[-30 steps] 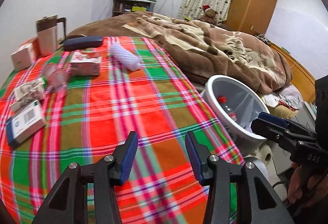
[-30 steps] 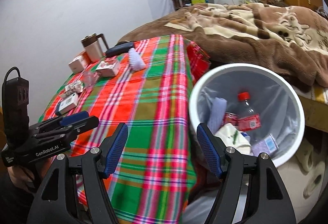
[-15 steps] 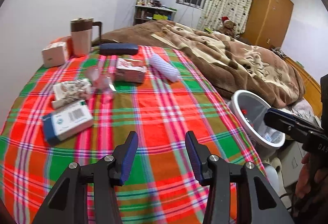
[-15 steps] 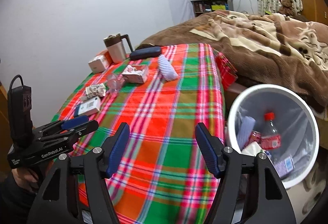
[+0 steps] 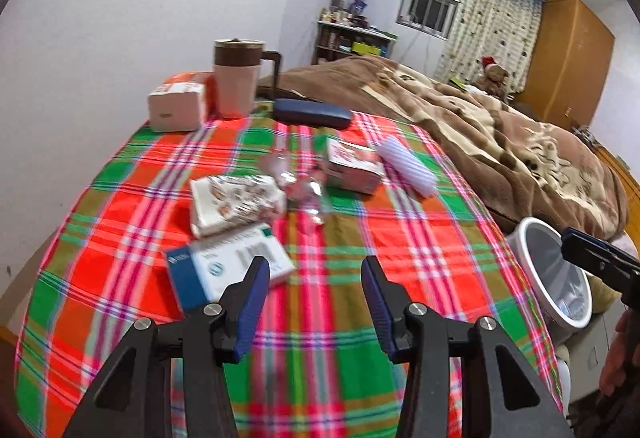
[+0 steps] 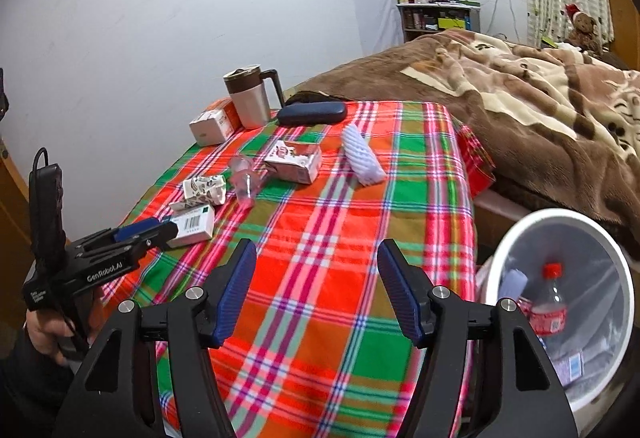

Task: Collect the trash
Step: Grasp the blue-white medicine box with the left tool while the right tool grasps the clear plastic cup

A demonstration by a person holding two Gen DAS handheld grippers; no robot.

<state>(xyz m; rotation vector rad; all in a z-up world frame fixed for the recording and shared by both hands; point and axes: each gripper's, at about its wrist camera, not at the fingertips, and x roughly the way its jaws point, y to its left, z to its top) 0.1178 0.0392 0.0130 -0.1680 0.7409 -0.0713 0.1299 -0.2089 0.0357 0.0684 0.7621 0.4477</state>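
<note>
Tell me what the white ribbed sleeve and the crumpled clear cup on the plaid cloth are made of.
White ribbed sleeve: looks like soft foam netting, matte, with a raised mesh pattern. Crumpled clear cup: apparently thin glossy plastic; the plaid tablecloth shows through its creased walls.

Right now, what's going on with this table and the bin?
A person is clearing trash off the red and green plaid tablecloth into the white round bin beside it, which already holds a red-capped plastic bottle. Both grippers are empty: the left gripper hangs open near the blue and white cardboard box, and the right gripper has its jaws closing on nothing.
</note>
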